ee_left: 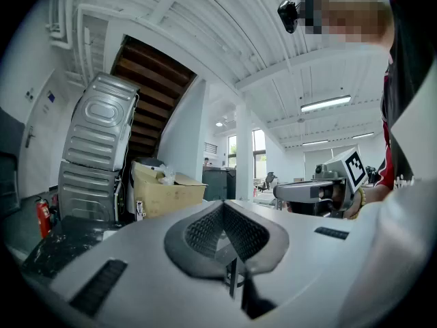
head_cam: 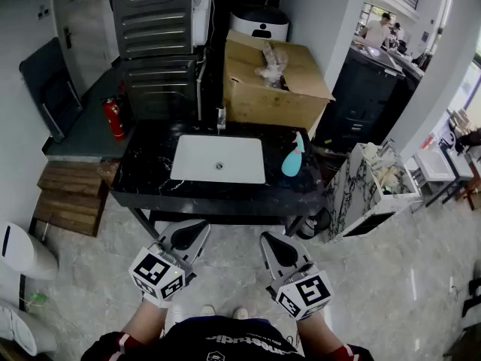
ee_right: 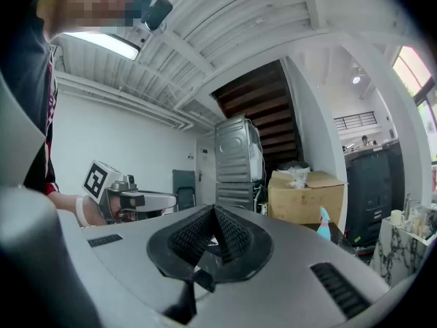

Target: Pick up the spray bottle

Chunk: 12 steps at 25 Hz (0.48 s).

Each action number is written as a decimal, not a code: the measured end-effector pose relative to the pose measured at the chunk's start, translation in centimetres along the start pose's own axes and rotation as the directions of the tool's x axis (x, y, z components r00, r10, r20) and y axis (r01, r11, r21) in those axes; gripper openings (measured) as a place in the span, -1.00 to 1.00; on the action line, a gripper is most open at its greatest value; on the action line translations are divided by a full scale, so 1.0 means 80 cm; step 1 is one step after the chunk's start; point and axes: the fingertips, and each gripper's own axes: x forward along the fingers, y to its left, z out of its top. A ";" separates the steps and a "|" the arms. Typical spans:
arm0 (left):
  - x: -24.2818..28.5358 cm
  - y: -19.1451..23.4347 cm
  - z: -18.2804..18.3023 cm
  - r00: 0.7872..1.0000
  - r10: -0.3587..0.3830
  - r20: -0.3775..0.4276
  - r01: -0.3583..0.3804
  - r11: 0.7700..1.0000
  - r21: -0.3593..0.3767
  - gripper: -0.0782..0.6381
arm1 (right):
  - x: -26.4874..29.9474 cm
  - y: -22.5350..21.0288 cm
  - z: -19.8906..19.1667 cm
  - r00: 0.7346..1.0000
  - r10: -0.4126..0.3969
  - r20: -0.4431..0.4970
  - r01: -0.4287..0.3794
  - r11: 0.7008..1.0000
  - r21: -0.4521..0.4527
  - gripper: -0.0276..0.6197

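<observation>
The teal spray bottle (head_cam: 292, 159) stands upright on the black counter (head_cam: 143, 168), just right of the white sink (head_cam: 218, 159). It also shows small and far off in the right gripper view (ee_right: 323, 223). My left gripper (head_cam: 188, 235) and right gripper (head_cam: 282, 248) are held level side by side in front of the counter, well short of the bottle. Both are shut with nothing between the jaws. The pads meet at a point in the left gripper view (ee_left: 224, 207) and the right gripper view (ee_right: 214, 210).
A cardboard box (head_cam: 274, 81) sits behind the counter, and stacked grey metal appliances (head_cam: 154, 43) stand at the back left. A red fire extinguisher (head_cam: 114, 117) and wooden pallets (head_cam: 71, 194) lie to the left. A marble-patterned bin (head_cam: 368, 190) stands right of the counter.
</observation>
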 end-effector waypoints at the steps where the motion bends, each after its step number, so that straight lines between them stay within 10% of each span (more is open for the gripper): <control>1: 0.000 -0.001 0.000 1.000 0.000 -0.002 0.000 1.000 -0.003 -0.74 | -0.001 0.000 0.000 1.000 0.000 -0.001 0.000 1.000 0.001 -0.80; 12: 0.026 -0.021 -0.002 1.000 -0.011 -0.018 0.011 1.000 -0.014 -0.74 | -0.019 -0.026 -0.001 1.000 -0.011 -0.009 0.011 1.000 0.014 -0.80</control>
